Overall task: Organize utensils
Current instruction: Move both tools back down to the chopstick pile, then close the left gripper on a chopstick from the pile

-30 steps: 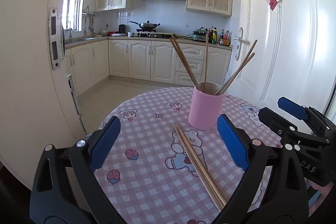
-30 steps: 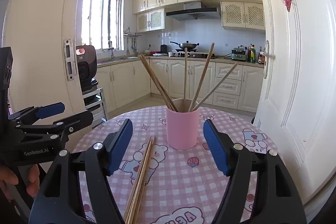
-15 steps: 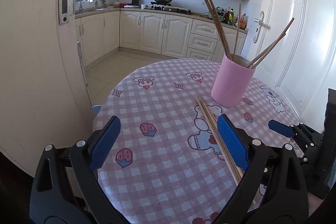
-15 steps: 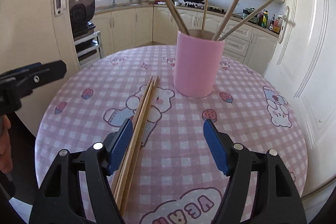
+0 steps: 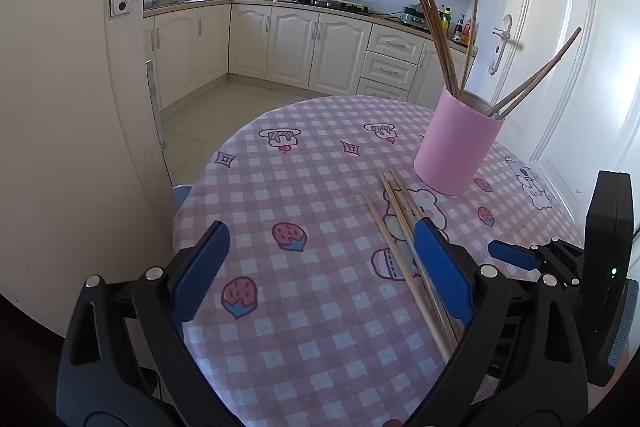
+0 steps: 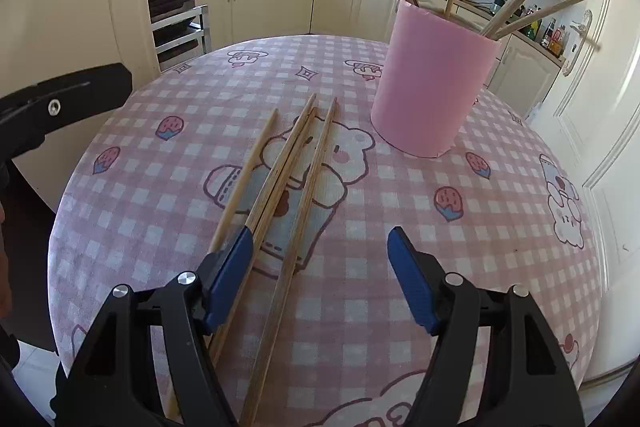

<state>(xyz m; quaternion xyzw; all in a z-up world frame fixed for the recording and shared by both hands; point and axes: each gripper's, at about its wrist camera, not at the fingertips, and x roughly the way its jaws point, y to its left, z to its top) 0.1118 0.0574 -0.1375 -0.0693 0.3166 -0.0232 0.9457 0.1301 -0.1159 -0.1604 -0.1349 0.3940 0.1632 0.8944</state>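
Observation:
Several wooden chopsticks (image 6: 288, 171) lie loose on the round table, fanned out toward a pink cup (image 6: 430, 83) that holds several more chopsticks upright. My right gripper (image 6: 320, 267) is open just above the near ends of the loose chopsticks; its left finger covers some of them. In the left wrist view the same chopsticks (image 5: 400, 227) lie beside the pink cup (image 5: 456, 147). My left gripper (image 5: 320, 267) is open and empty over the table's left part, its right finger above the chopsticks. The right gripper shows at the right edge of that view (image 5: 520, 257).
The table wears a pink checked cloth (image 6: 400, 207) with cartoon prints and ends close by on all sides. A white door (image 5: 580, 87) stands right of the table. A white wall edge (image 5: 80, 107) is at the left. Kitchen cabinets are far behind.
Both grippers have dropped and tilted down toward the table. The right gripper has come close over the loose chopsticks, which now lie spread apart.

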